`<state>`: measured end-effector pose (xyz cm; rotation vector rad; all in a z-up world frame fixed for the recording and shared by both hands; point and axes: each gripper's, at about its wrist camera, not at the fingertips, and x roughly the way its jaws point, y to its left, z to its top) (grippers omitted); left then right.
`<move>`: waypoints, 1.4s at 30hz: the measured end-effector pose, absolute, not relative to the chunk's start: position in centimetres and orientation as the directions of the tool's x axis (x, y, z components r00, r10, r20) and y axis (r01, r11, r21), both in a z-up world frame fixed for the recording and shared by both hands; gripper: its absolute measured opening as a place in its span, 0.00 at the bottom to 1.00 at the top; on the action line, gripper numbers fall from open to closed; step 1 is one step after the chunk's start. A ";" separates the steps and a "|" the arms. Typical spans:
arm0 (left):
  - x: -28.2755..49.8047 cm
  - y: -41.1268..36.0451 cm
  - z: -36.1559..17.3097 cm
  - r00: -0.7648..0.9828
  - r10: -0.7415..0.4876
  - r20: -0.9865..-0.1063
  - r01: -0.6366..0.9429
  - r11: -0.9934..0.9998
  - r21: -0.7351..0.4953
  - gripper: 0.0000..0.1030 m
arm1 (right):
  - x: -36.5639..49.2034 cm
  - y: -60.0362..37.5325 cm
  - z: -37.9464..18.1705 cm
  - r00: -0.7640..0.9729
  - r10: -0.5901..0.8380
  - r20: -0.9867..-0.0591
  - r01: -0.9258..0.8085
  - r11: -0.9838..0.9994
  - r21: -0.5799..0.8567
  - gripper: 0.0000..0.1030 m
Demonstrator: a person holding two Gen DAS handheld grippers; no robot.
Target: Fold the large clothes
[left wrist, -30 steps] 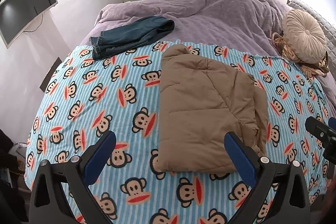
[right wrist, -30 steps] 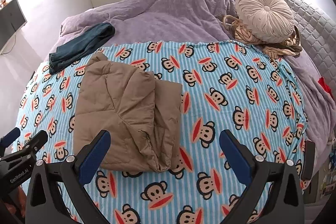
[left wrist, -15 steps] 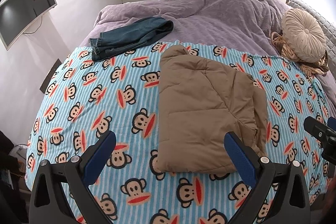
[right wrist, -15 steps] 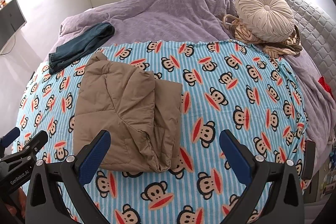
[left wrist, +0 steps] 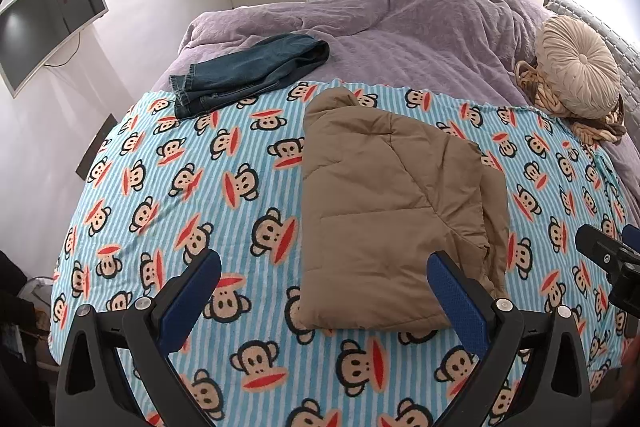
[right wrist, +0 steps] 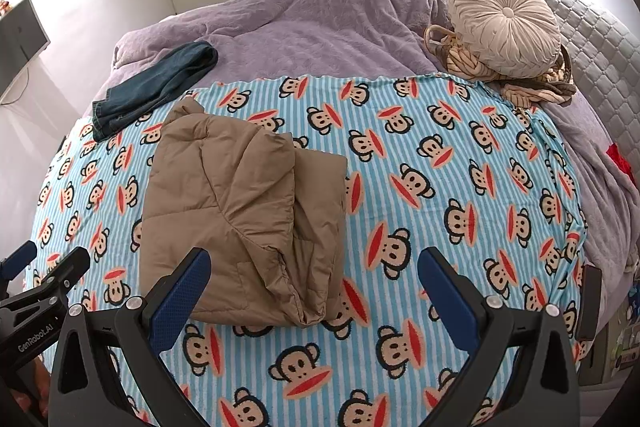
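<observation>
A tan quilted jacket [left wrist: 392,203] [right wrist: 244,211] lies folded into a thick rectangle on the monkey-print blue striped blanket [left wrist: 180,187] [right wrist: 440,167]. My left gripper [left wrist: 324,287] hangs open above the blanket's near edge, its right finger over the jacket's near corner, holding nothing. My right gripper [right wrist: 314,279] is also open and empty, just right of the jacket's near edge. Each gripper shows at the side of the other's view.
Folded dark jeans [left wrist: 248,71] [right wrist: 156,83] lie at the blanket's far left on the purple bedspread [left wrist: 400,27]. A round beige cushion [right wrist: 504,23] sits on a knitted bundle at the far right. A monitor [left wrist: 44,23] hangs on the left wall.
</observation>
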<state>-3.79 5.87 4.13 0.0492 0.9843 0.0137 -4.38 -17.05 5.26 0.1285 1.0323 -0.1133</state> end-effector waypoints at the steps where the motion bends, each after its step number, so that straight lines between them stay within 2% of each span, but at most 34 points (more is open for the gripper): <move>1: -3.7 5.9 4.2 0.553 0.033 -0.832 0.011 0.999 0.048 1.00 | -4.4 -17.0 5.3 0.507 -0.033 -0.861 0.155 0.986 0.053 1.00; 42: -3.5 6.0 4.2 0.554 0.040 -0.832 0.015 0.998 0.058 1.00 | -4.3 -17.0 5.4 0.508 -0.033 -0.861 0.155 0.987 0.054 1.00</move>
